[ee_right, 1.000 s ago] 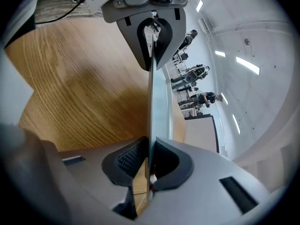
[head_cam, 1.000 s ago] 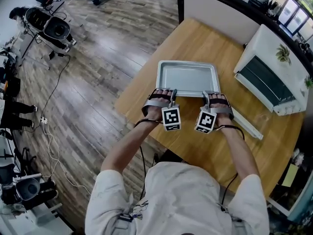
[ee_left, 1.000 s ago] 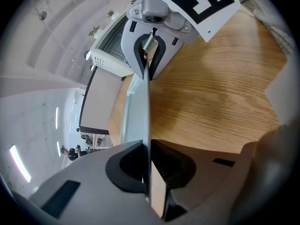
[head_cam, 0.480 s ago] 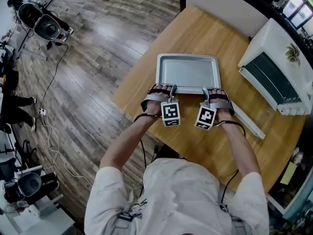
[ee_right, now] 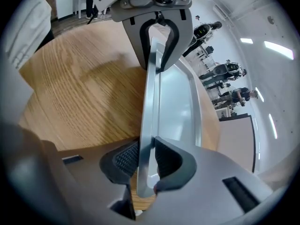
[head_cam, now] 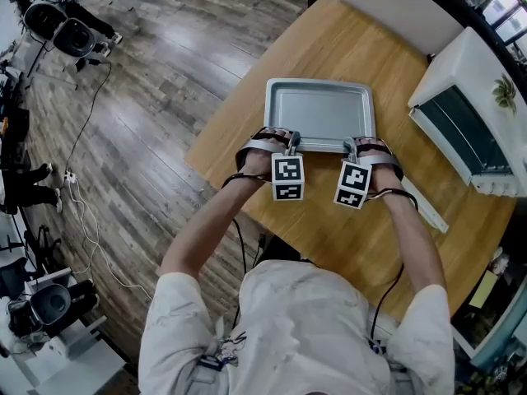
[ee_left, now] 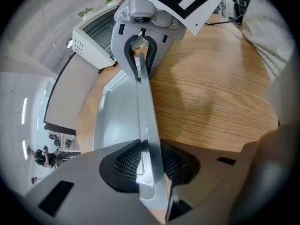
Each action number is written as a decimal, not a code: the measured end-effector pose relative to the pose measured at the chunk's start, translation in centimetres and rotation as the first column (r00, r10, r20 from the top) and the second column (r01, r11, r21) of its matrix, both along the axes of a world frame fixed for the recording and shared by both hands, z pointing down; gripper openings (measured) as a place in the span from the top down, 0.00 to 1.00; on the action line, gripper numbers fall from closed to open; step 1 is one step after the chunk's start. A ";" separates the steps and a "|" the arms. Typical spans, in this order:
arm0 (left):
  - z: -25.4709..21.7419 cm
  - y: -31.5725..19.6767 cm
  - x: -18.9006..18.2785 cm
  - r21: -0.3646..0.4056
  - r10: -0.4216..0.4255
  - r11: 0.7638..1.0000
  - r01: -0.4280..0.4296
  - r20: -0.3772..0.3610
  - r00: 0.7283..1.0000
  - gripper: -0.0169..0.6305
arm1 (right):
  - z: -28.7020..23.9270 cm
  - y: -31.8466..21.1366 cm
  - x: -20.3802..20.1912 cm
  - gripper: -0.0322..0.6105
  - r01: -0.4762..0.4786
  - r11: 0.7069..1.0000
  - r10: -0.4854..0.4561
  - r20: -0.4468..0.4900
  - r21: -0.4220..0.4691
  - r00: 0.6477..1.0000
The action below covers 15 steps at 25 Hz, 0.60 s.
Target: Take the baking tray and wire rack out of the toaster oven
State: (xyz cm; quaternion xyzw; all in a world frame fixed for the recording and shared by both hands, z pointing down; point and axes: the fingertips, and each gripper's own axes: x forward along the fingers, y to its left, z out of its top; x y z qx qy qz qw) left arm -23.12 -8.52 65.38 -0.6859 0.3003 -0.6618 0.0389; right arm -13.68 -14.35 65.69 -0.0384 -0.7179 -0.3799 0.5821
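A silver baking tray (head_cam: 319,112) lies on the wooden table (head_cam: 346,39), left of the white toaster oven (head_cam: 469,130). My left gripper (head_cam: 293,141) and right gripper (head_cam: 352,145) both sit at the tray's near rim. In the left gripper view, the rim (ee_left: 145,111) runs between the left gripper's (ee_left: 150,164) pads. In the right gripper view it also passes between the right gripper's (ee_right: 144,163) pads. Both sets of jaws have just been opening, and the pads stand slightly off the rim. No wire rack is plainly visible.
A long pale bar (head_cam: 426,211) lies on the table right of my right hand. The table's left edge (head_cam: 216,130) runs close to the tray, with wooden floor and cables below. The oven's dark glass door (head_cam: 457,134) faces the tray.
Both grippers have sunk a little with the tray's near rim and now tip more steeply down. The tray lies flat on the table, and the jaws have loosened on the rim.
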 end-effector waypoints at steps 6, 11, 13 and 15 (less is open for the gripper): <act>0.8 0.6 0.1 -0.135 0.014 0.991 -0.022 -0.060 0.998 0.74 | 1.1 0.8 0.3 0.75 -0.034 0.986 0.018 -0.101 -0.161 0.995; 0.8 0.5 -0.1 -0.244 -0.050 0.970 0.012 -0.148 0.988 0.72 | 1.6 1.0 0.4 0.69 -0.082 0.958 0.015 -0.236 -0.276 0.972; 0.8 0.6 -0.2 -0.286 -0.075 0.958 0.022 -0.176 0.982 0.71 | 1.5 1.1 0.3 0.68 -0.106 0.940 0.018 -0.262 -0.325 0.965; 0.9 0.6 -0.2 -0.326 -0.084 0.945 0.020 -0.183 0.980 0.72 | 1.6 1.2 0.2 0.70 -0.130 0.923 0.024 -0.283 -0.362 0.959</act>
